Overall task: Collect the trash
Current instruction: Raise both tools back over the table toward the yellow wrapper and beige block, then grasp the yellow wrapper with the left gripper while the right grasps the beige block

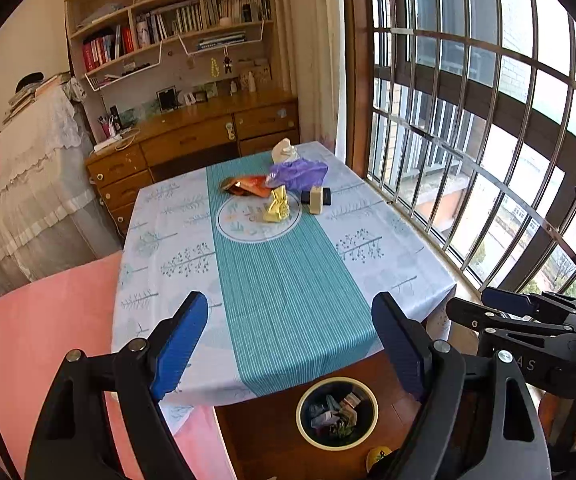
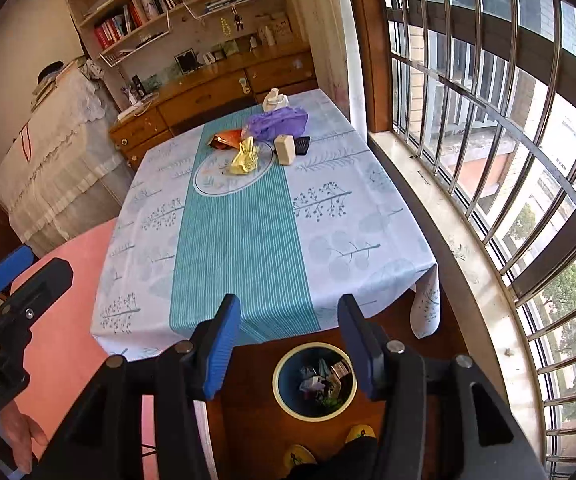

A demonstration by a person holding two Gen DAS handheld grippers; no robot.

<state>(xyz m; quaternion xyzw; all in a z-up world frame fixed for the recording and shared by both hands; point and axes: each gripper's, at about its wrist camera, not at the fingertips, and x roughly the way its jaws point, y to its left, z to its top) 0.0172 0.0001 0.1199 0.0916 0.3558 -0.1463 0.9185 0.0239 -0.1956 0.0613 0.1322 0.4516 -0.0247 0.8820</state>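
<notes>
Trash lies at the far end of the table: a yellow crumpled wrapper, an orange wrapper, a purple plastic bag, a beige small box upright beside a black item, and a white crumpled paper. On the floor at the near edge stands a round bin holding several scraps. My left gripper hangs open and empty above the near table edge. To its right, my right gripper is open and empty above the bin.
A barred window and its sill run along the right. A pink mat lies on the left. A wooden desk with drawers and bookshelves stand behind the table. A lace-covered cabinet is at far left. Yellow slippers show below.
</notes>
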